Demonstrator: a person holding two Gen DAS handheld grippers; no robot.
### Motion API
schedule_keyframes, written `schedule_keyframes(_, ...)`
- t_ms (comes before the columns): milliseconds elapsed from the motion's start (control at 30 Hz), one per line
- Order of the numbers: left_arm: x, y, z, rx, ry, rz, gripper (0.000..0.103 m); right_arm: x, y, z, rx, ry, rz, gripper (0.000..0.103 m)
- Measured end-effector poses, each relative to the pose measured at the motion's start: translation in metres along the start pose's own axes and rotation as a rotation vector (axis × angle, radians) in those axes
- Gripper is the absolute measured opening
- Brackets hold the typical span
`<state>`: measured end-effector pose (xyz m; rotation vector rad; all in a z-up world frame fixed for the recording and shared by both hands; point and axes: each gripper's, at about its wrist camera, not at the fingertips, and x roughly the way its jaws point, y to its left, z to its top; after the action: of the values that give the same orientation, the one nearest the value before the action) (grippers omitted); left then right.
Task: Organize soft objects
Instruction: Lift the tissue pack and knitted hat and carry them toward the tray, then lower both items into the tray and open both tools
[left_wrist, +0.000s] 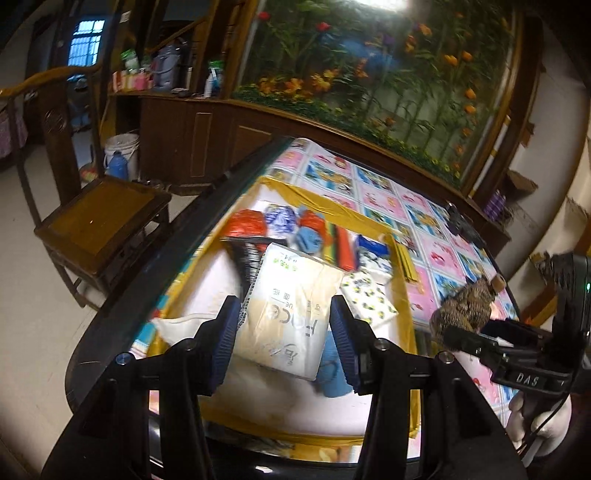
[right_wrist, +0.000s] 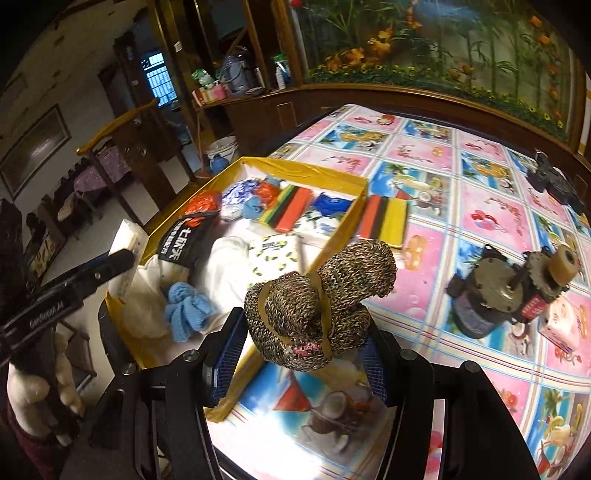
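My left gripper (left_wrist: 284, 332) is shut on a white tissue pack (left_wrist: 291, 295), held over the yellow-rimmed box (left_wrist: 402, 295). The box holds a lemon-print pack (right_wrist: 273, 254), a blue cloth (right_wrist: 188, 306), a black pouch (right_wrist: 184, 240), a striped cloth and wrapped bundles. My right gripper (right_wrist: 301, 350) is shut on a brown knitted bundle (right_wrist: 317, 295) bound with a band. It hangs above the table just right of the box's near corner. The left wrist view shows that bundle (left_wrist: 465, 306) at the right. The right wrist view shows the left gripper (right_wrist: 118, 258) with its pack at the left.
A striped red, black and yellow cloth (right_wrist: 384, 221) lies on the patterned tablecloth beside the box (right_wrist: 306, 170). A small motor with gears (right_wrist: 509, 291) and a pink pack (right_wrist: 565, 325) sit to the right, a black device (right_wrist: 554, 181) further back. A wooden chair (left_wrist: 99, 221) stands left of the table.
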<state>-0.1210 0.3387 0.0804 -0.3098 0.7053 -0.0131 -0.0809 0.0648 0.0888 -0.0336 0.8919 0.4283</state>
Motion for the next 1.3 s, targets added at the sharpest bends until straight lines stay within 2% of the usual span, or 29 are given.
schedule_keyframes(133, 0.004, 0.012, -0.002, -0.031, 0.009, -0.012, 0.048, 0.016, 0.019, 0.0, -0.039, 0.032, 0.034, 0.058)
schedule_keyframes(300, 0.015, 0.001, -0.006, -0.006, 0.038, -0.051, 0.048, 0.035, 0.044, 0.0, -0.102, 0.069, 0.067, 0.058)
schedule_keyframes(500, 0.032, -0.009, 0.002, 0.01, 0.057, -0.071, 0.048, 0.061, 0.067, -0.005, -0.196, 0.122, 0.045, 0.058)
schedule_keyframes(633, 0.044, -0.011, 0.009, -0.002, 0.073, -0.092, 0.051, 0.076, 0.08, -0.005, -0.23, 0.155, 0.047, 0.06)
schedule_keyframes(733, 0.045, -0.01, 0.009, -0.032, 0.083, -0.123, 0.058, 0.084, 0.086, -0.006, -0.244, 0.182, 0.053, 0.06)
schedule_keyframes(833, 0.041, -0.008, 0.009, -0.041, 0.073, -0.129, 0.059, 0.085, 0.086, -0.003, -0.233, 0.185, 0.069, 0.065)
schedule_keyframes(900, 0.037, -0.005, 0.008, -0.057, 0.067, -0.122, 0.064, 0.085, 0.085, -0.002, -0.223, 0.182, 0.081, 0.067)
schedule_keyframes(1033, 0.032, -0.003, 0.008, -0.087, 0.065, -0.098, 0.064, 0.08, 0.081, -0.002, -0.216, 0.171, 0.1, 0.069)
schedule_keyframes(1300, 0.027, -0.022, 0.003, -0.041, 0.088, -0.058, 0.064, 0.049, 0.075, -0.014, -0.222, 0.135, 0.149, 0.07)
